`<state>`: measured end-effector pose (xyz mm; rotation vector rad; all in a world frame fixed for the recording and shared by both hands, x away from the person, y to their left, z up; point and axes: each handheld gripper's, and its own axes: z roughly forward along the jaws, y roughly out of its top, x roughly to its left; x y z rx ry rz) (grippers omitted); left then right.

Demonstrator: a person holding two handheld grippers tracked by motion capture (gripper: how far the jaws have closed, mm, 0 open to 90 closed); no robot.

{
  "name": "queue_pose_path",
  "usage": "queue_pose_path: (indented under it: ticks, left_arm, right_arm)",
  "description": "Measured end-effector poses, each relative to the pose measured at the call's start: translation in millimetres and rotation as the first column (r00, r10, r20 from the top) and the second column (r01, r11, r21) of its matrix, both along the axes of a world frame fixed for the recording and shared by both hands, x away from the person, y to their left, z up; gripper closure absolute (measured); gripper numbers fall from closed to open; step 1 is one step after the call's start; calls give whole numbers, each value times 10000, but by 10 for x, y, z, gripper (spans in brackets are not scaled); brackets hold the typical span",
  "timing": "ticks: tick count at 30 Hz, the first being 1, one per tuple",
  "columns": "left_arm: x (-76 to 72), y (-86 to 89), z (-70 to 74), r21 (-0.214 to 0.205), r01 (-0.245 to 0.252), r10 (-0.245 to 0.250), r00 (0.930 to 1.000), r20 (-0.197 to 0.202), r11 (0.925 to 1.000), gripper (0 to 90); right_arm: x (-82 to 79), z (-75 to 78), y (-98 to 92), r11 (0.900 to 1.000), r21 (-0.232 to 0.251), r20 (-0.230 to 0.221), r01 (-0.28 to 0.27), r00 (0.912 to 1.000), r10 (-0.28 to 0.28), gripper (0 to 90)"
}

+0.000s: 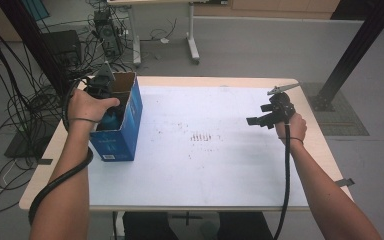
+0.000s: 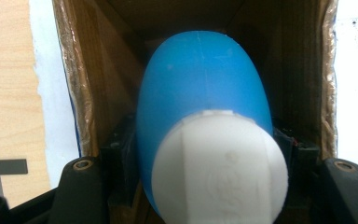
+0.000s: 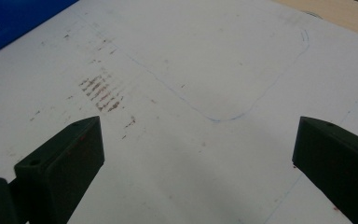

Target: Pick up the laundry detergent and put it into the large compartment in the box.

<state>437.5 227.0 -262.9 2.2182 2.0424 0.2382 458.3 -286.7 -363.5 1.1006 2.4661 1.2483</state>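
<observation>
Your left gripper [image 1: 105, 95] reaches down into the open blue box [image 1: 127, 132] at the left edge of the counter [image 1: 220, 175], and its jaws are clenched on a blue bottle with a white cap [image 2: 219, 172]. In the left gripper view the black pads press either side of the bottle just behind the cap, with brown cardboard walls close on both sides. Your right gripper [image 1: 267, 119] hangs over the right part of the counter with its jaws spread wide and nothing between them.

Watch the box walls. They sit near the bottle and the jaws, so a sideways drift of your hand could catch the rim and drag or tip the box, which nothing is steadying. The bottle's body is smooth and rounded, so I judge it could slip or swivel in the grip if you tilt your wrist sharply.

As for its lie, the bottle's long axis runs along the line of your left gripper's jaws: the cap faces back toward the gripper and the rounded blue body points down into the box. Whether its base touches the box floor I cannot tell.
</observation>
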Motion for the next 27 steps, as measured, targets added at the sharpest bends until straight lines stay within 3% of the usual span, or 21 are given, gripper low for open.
queue_pose_path:
  ticks: [27]
  left_arm:
    - [2, 13, -4, -55, -22, 22, 10000, 29, 10000, 375]
  right_arm:
    - [3, 5, 2, 10000, -49, 24, 16, 10000, -16, 19]
